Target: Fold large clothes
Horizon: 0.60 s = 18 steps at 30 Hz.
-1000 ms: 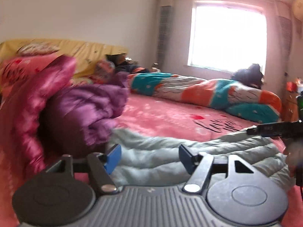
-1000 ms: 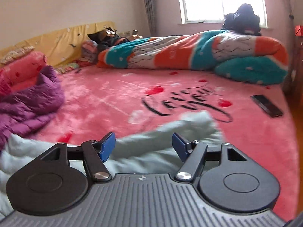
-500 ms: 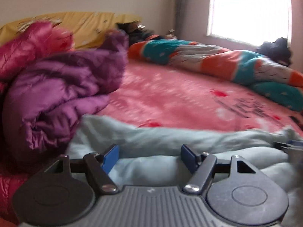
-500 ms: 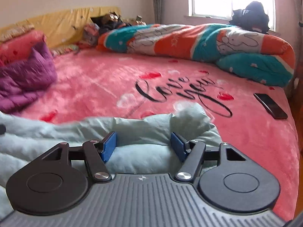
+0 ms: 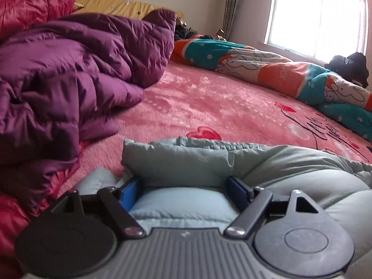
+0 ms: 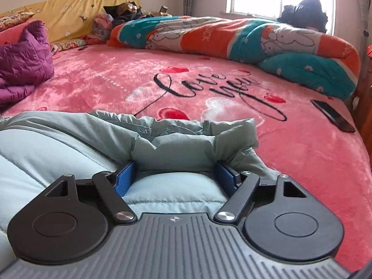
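A pale grey-green puffy jacket (image 5: 290, 169) lies on the pink bed blanket (image 5: 209, 107), close under both cameras. In the left wrist view my left gripper (image 5: 183, 186) straddles a raised fold at the jacket's left end. Its jaws are opening, and the fold fills the gap between the blue pads. In the right wrist view my right gripper (image 6: 174, 172) straddles the bunched right end of the same jacket (image 6: 58, 139). Its jaws are opening wide too, with fabric still between them.
A crumpled purple down jacket (image 5: 69, 69) and a red one (image 5: 34, 0) are heaped at the left. A rolled orange-and-teal quilt (image 6: 232, 37) runs along the far side under the window. A dark phone (image 6: 332, 115) lies near the bed's right edge.
Both grippers have sunk towards the bed with the jacket, the left one also swinging nearer the purple heap. The blue pads of both now stand wider apart.
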Available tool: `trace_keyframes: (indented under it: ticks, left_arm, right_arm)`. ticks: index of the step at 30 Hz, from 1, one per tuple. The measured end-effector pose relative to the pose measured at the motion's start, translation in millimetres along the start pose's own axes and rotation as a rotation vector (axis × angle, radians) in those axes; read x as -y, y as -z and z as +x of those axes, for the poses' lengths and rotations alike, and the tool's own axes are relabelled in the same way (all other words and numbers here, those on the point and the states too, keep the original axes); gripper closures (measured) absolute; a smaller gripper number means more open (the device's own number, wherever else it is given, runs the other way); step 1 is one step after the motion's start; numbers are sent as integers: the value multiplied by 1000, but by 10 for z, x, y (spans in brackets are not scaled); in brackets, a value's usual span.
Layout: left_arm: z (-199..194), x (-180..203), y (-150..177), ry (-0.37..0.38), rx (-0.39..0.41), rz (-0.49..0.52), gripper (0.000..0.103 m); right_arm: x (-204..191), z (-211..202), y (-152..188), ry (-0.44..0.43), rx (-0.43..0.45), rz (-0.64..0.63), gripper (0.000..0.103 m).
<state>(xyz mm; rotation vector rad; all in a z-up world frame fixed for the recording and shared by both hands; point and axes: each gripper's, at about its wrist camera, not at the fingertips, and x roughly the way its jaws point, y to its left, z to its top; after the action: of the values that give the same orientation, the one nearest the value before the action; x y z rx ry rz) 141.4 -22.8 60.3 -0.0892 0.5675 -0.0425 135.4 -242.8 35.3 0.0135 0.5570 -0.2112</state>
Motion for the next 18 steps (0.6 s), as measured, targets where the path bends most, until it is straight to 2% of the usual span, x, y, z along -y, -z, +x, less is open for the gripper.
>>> trace_keyframes:
  ticks: [7, 14, 18]
  left_arm:
    - [105, 27, 0, -6, -36, 27, 19]
    - [109, 58, 0, -24, -30, 46, 18]
    - [86, 104, -23, -58, -23, 69, 14]
  right_arm:
    - [-13, 43, 2, 5, -20, -12, 4]
    - [-16, 51, 19, 6, -12, -12, 3]
    - [52, -5, 22, -22, 16, 26, 2]
